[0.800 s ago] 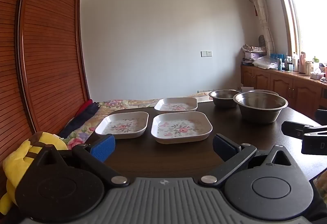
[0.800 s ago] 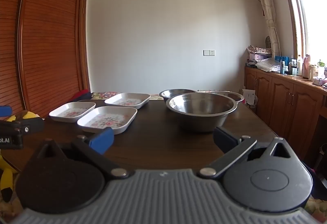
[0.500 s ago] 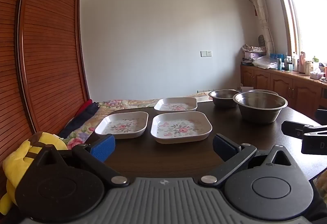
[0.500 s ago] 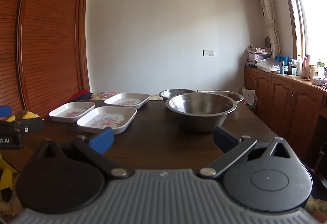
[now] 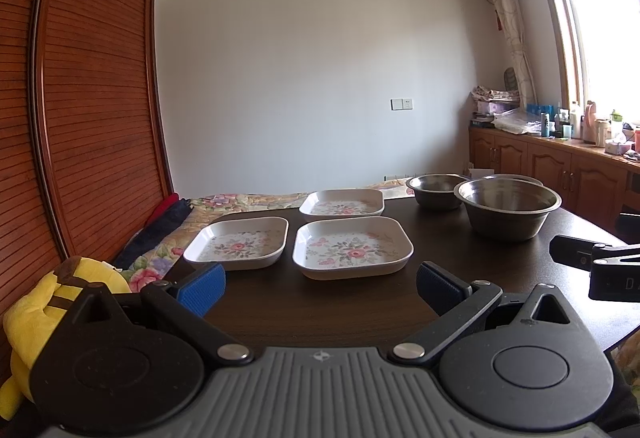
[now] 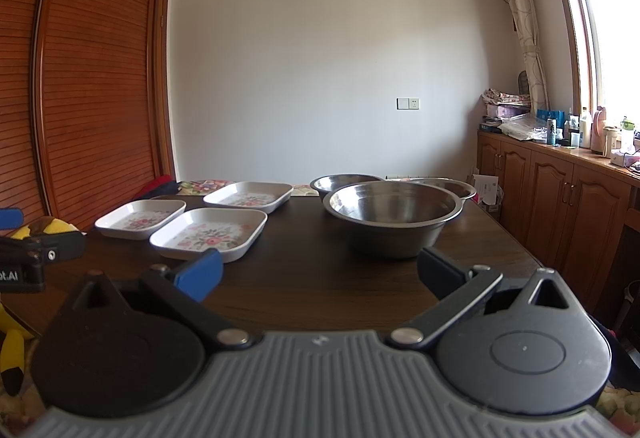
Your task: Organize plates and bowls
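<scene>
Left view only: yellow plush (image 5: pixel 48 302) beside dark table (image 5: pixel 320 302). Right view only: third steel bowl (image 6: pixel 448 185) behind big bowl (image 6: pixel 394 214). Both claws (image 5: pixel 320 288) (image 6: pixel 318 274) released, empty.

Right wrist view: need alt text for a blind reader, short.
The open right tool hovers over a dark wooden table, holding nothing, facing a large steel bowl with two more steel bowls behind it. Three white floral square plates lie separately to the left; the left tool shows at the left edge.
</scene>
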A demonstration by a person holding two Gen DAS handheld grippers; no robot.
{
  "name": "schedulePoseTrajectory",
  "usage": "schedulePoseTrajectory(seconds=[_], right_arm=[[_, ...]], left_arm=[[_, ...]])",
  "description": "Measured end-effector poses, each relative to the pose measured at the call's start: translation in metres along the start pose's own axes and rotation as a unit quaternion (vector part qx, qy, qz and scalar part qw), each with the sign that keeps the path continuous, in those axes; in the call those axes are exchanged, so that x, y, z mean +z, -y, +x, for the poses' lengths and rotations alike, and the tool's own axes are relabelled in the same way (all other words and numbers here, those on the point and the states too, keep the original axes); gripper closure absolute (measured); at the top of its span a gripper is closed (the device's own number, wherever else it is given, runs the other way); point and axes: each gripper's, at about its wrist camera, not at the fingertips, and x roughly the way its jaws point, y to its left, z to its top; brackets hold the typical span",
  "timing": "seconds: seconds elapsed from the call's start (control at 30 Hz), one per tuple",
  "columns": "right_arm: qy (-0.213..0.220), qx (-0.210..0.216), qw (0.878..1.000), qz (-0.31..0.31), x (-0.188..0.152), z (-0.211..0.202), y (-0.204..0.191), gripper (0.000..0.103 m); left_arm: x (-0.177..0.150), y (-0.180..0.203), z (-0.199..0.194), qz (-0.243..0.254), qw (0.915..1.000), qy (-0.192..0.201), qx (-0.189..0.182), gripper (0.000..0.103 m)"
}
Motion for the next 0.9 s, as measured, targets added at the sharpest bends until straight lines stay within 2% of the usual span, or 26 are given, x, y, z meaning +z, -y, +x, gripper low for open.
schedulePoseTrajectory(seconds=[0.9], right_arm=[[0.001, -0.001, 1.0, 0.002, -0.0007, 0.0005, 0.0015, 0.0]], left_arm=[[-0.003, 0.0002, 0.0035, 0.006, 1.0, -0.003, 0.003, 0.0]])
